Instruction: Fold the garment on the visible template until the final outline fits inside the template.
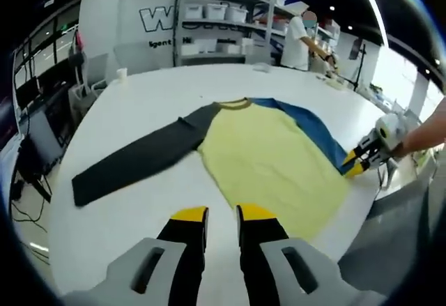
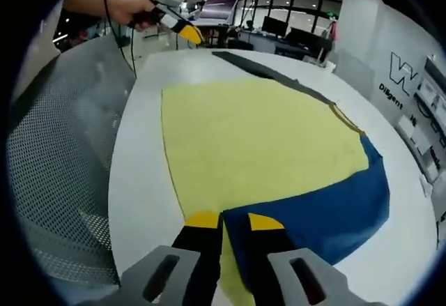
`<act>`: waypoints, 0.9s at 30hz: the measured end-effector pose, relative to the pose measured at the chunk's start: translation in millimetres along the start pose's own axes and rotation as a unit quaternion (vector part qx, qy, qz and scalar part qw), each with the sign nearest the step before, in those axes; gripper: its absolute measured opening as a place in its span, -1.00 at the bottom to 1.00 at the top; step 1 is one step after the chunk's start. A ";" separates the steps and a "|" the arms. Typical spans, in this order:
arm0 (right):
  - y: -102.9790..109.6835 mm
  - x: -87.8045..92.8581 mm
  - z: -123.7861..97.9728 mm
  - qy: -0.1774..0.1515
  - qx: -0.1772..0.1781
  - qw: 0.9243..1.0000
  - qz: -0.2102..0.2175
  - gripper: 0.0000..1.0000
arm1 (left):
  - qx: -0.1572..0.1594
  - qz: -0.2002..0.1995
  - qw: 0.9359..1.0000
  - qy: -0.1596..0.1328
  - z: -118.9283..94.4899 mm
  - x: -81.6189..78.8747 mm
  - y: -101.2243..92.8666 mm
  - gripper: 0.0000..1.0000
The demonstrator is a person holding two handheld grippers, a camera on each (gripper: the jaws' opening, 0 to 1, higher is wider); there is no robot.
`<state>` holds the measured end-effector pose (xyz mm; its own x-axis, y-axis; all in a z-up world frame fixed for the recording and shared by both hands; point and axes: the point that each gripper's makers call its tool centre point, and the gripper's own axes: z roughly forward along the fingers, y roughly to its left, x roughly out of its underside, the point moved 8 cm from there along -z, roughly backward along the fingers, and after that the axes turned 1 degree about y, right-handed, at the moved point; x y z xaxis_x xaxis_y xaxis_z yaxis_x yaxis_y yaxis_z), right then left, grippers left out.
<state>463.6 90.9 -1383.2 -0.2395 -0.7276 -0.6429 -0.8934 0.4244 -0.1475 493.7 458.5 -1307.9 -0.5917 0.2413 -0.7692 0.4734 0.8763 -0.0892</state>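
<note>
Garment first: a yellow long-sleeved cloth shirt [image 1: 272, 166] with one dark grey sleeve [image 1: 139, 159] and one blue sleeve [image 1: 313, 128] lies flat on the white round-edged bench [image 1: 139, 97], collar toward the far edge and hem toward the near edge, where the cloth runs close to the rim. No template outline can be made out on the bench top.

The right gripper [image 2: 224, 221] has its yellow-tipped jaws closed on the shirt at the seam where the blue sleeve [image 2: 327, 208] meets the yellow body [image 2: 258, 146], by the bench's right-hand edge; the left gripper view shows it there too [image 1: 359, 158]. The left gripper [image 1: 221, 214] hangs released above the near edge, jaws a little apart with bare bench between them (nothing held), and shows in the right gripper view [image 2: 182, 27] raised over the far side.

Risks, as I judge them: the hold on the shirt is a narrow pinch at a seam, so a quick lift could let the cloth slip out and drop in a bunch. Pulling the blue side over with the grey sleeve unpinned could drag the whole shirt sideways, off its placement or over the bench rim beside the grey mesh chair [image 2: 63, 153]. A one-sided lift may also crease the yellow body rather than fold it cleanly.
</note>
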 end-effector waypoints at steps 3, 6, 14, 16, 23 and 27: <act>0.0 1.5 1.2 0.001 -0.002 1.000 0.002 -0.88 | 0.006 0.005 1.000 0.003 1.3 2.1 -7.0 -0.71; 1.3 0.8 1.2 0.001 -0.003 1.000 -0.006 -0.88 | 0.009 0.012 1.000 0.007 1.4 3.4 -11.6 -0.71; -1.8 -1.9 3.9 0.004 0.006 1.000 -0.017 -1.00 | 0.014 0.010 1.000 0.010 1.6 6.0 -19.5 -0.72; -3.4 -1.0 3.6 0.003 0.008 1.000 -0.011 -1.00 | 0.015 0.010 1.000 0.011 2.2 7.0 -19.9 -0.73; -10.0 -3.3 -5.0 -0.007 0.018 1.000 0.010 -1.00 | 0.016 0.008 1.000 0.010 2.4 7.4 -21.0 -0.74; -21.9 -5.3 -14.7 -0.022 0.034 0.999 0.034 -1.00 | 0.021 0.010 1.000 0.010 3.3 7.4 -22.9 -0.75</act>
<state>478.9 77.5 -1365.5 -0.2806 -0.6717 -0.6856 -0.8474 0.5089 -0.1517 480.7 438.9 -1313.6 -0.5944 0.2680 -0.7582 0.5118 0.8533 -0.0996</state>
